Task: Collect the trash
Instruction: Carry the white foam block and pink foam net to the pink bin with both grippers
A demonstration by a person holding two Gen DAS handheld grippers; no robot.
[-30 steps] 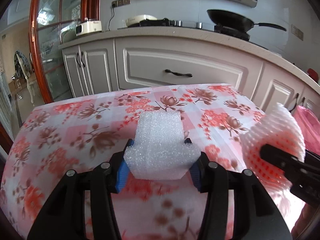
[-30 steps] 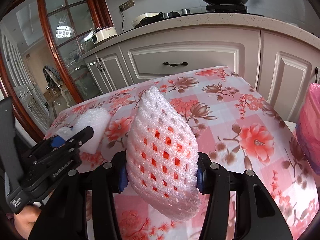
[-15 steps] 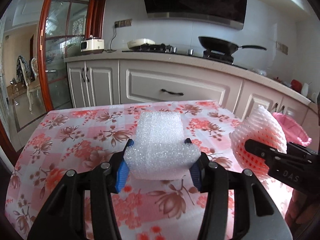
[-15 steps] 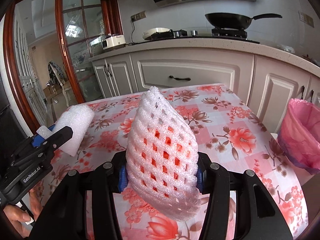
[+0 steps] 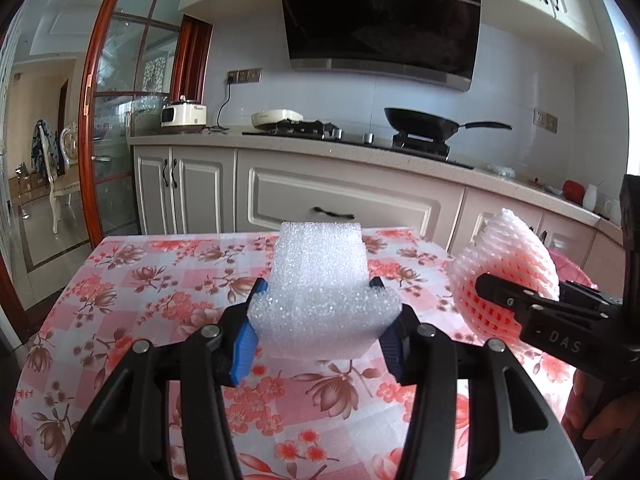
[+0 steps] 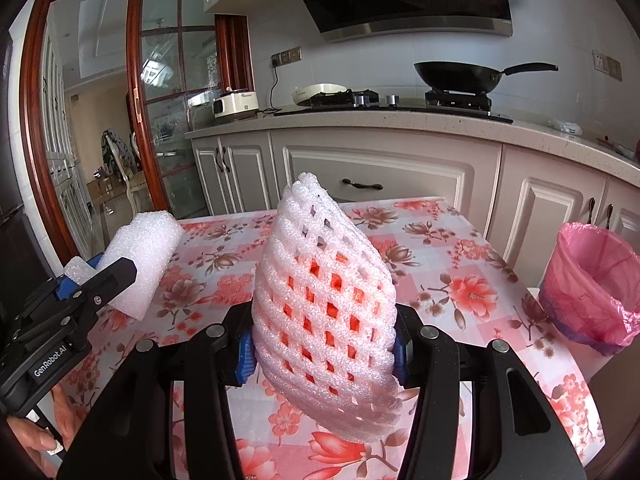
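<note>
Left gripper (image 5: 325,312) clenched on white foam block (image 5: 322,280), block pinched between blue pads, raised above table (image 5: 120,280) with floral pink cloth. Right gripper (image 6: 324,340) clamped around white foam fruit net (image 6: 326,304), net upright, raised above same table. Farther right, pink-lined trash bin (image 6: 592,280) stands just beside table's right edge, mouth open. Kitchen cabinets behind.

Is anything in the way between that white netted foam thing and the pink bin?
Nothing visible. The right claw holds the foam net sleeve above the floral tablecloth, and the pink-lined trash bin stands open beyond the table's right edge.
</note>
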